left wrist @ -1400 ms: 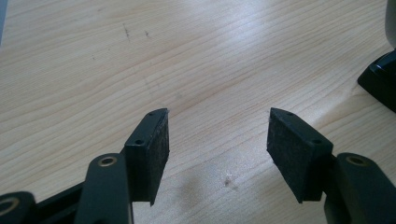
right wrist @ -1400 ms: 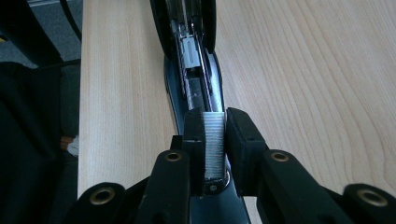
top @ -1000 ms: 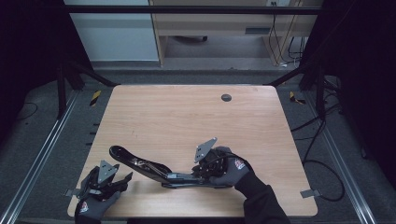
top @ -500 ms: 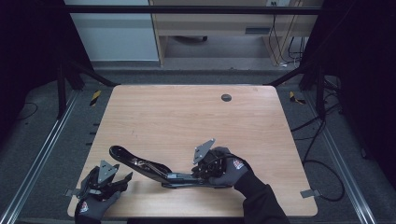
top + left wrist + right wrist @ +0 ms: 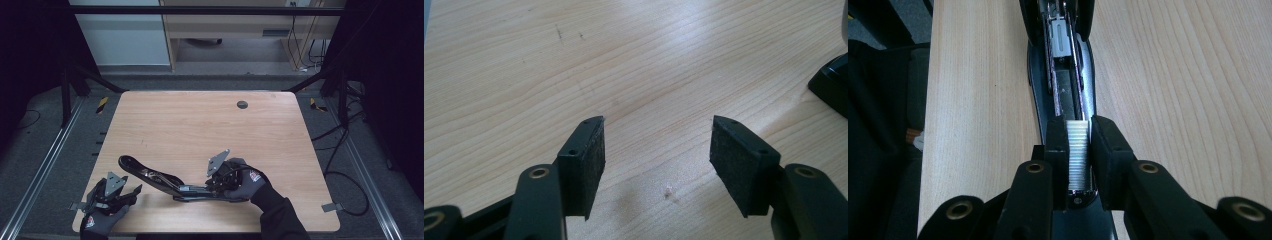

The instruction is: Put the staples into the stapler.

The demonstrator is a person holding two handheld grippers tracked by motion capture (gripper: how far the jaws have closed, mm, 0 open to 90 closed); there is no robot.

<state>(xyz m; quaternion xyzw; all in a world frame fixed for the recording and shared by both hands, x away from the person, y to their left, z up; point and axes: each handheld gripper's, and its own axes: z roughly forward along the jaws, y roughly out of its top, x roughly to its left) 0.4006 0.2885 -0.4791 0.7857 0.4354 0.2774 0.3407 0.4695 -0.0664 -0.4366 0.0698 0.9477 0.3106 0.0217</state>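
We pinch silver staple strip (image 5: 1078, 155) in right tool (image 5: 1079, 160); lower it straight into open black stapler's (image 5: 165, 180) channel. Left tool (image 5: 656, 160) wide open, empty.

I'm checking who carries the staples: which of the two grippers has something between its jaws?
The right gripper: its jaws pinch a strip of staples over the opened stapler. The left gripper stands open over bare table.

Black gloves with red-white logos, black tool (image 5: 656, 165) pads, brass rivets

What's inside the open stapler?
Inside the stapler lies a metal channel, and the right gripper pinches a strip of staples over its near end. The channel beneath the strip is covered.
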